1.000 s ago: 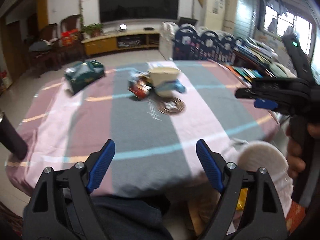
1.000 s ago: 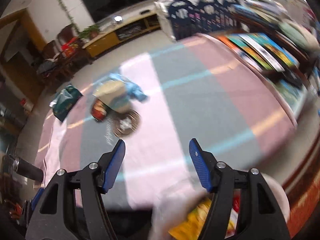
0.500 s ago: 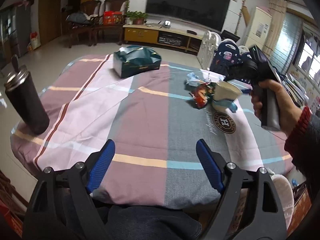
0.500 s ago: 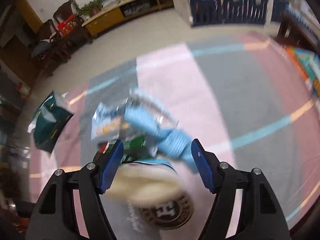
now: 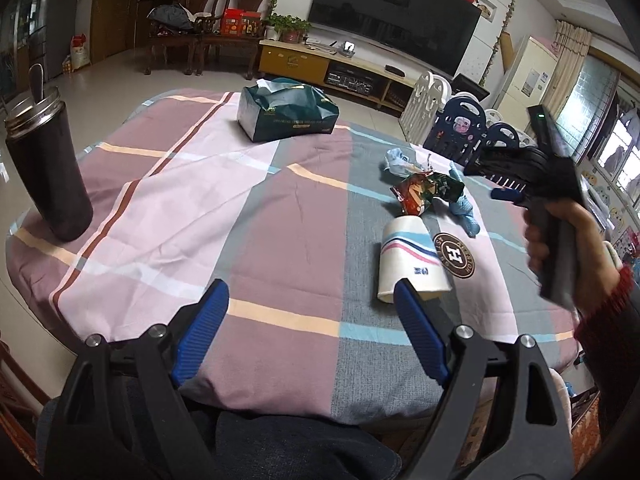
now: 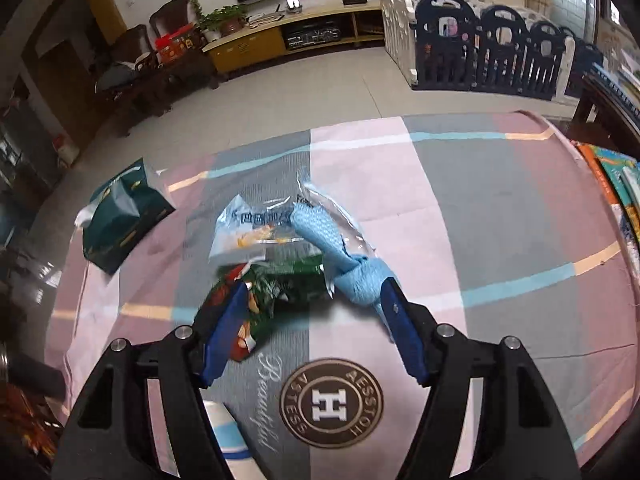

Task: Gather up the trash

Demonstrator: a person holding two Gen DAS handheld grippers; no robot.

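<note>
Right gripper point(image 6: 312, 316) poised over the trash pile near the table point(image 5: 280, 216) centre, jaws apart, nothing clamped yet. Red-green snack wrapper point(image 6: 276, 292) sitting between the pads, left pad overlapping its edge; contact there hard to call, view slightly blurred. Blue cloth point(image 6: 344, 252) just beside the right pad, clear plastic bag point(image 6: 248, 232) behind, touching both. Paper cup point(image 5: 408, 260) tipped on its side nearer the table edge, close to the left gripper point(image 5: 312, 328), whose jaws also stand wide and empty. Likely step: grab the wrapper. Best done by dropping straight down, centring the crumpled bulk between the pads, closing on the thick fold rather than a thin flap. Avoid catching the tablecloth or dragging the blue cloth along, unless taking both counts as trash too. Thin foil likely to slip, so firm full closure before lifting. Cup a fair next target for the left.
</note>
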